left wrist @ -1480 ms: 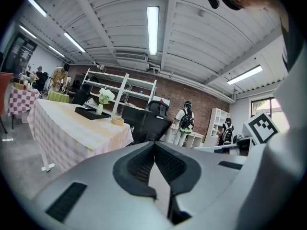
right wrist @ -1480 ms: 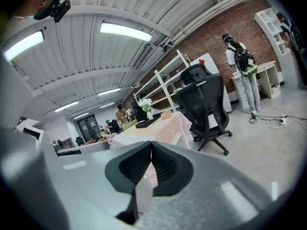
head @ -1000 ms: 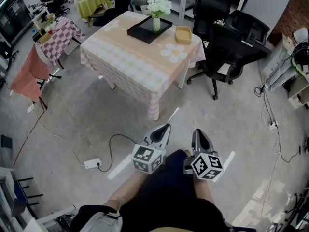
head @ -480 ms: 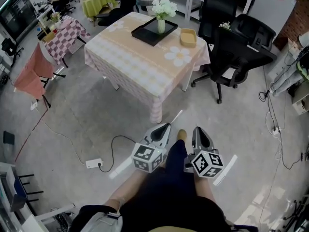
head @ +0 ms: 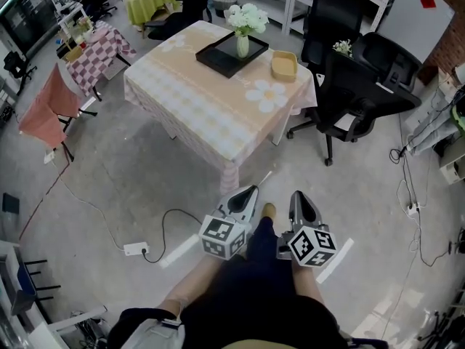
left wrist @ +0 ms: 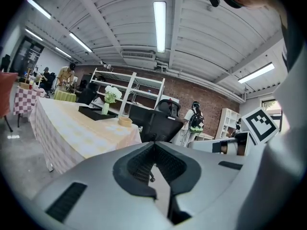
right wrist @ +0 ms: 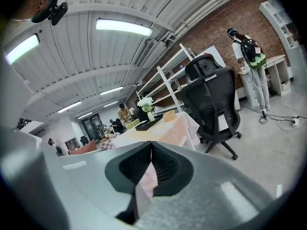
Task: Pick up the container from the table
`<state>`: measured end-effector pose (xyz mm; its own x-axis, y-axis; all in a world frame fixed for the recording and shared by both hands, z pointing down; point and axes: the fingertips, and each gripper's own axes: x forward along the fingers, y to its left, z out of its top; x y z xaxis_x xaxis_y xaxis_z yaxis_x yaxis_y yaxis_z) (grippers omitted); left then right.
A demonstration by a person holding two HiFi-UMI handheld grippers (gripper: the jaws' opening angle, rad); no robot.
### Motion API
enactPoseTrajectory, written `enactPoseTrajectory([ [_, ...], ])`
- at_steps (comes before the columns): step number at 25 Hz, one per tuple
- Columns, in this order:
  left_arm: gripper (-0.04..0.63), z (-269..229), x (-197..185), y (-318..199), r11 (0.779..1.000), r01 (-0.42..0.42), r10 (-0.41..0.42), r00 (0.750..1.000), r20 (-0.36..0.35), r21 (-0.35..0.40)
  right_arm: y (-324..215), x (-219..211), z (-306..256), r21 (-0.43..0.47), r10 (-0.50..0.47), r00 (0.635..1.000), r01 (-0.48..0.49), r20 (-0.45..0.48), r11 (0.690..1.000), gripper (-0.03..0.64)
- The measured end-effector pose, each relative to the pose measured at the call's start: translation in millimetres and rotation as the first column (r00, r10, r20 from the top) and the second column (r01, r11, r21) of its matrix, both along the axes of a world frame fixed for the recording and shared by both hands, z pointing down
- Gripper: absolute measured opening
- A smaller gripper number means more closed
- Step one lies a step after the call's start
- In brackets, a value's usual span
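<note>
A small tan container (head: 284,65) sits near the far right corner of a table (head: 211,107) with a peach and white cloth. The same container (left wrist: 125,121) shows small in the left gripper view and also in the right gripper view (right wrist: 169,115). My left gripper (head: 250,191) and right gripper (head: 298,196) are held side by side over the floor, well short of the table. Both are shut with nothing between their jaws. The left gripper (left wrist: 153,144) and right gripper (right wrist: 150,144) point toward the table.
A black tray (head: 231,51) with a vase of white flowers (head: 243,24) stands on the table beside the container. Black office chairs (head: 363,86) are to the table's right. A power strip and cable (head: 135,249) lie on the floor at the left. White tape strips (head: 334,253) mark the floor.
The table has come nearer and lower in the head view as the person walks toward it. Both grippers keep their place ahead of the body, still shut.
</note>
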<state>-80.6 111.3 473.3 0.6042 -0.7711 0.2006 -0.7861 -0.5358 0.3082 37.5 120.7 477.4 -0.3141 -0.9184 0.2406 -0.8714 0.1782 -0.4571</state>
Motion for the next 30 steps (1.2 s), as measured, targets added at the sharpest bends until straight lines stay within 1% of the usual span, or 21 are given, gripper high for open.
enactPoseTrajectory([
  [9,0.009,1.5,20.0,-48.3,1.000,0.019,-0.019,1.000,-0.009,-0.023,-54.2,12.9,2.6,-0.026,-0.035,0.999,0.035,-0.005,0.999,0.005],
  [14,0.009,1.6,25.5,-78.7,0.998,0.052,-0.052,0.999,-0.015,-0.031,-85.1,16.2,4.0,-0.042,-0.074,0.997,0.074,-0.009,0.996,0.005],
  [24,0.009,-1.1,39.2,-136.2,0.995,0.098,-0.099,0.995,-0.022,-0.027,-151.2,30.7,-1.0,-0.028,-0.117,0.993,0.116,-0.014,0.993,0.005],
  [30,0.009,-1.9,49.2,-171.1,0.993,0.112,-0.113,0.993,-0.024,-0.020,-187.9,43.3,-1.9,-0.022,-0.125,0.992,0.125,-0.014,0.992,0.005],
])
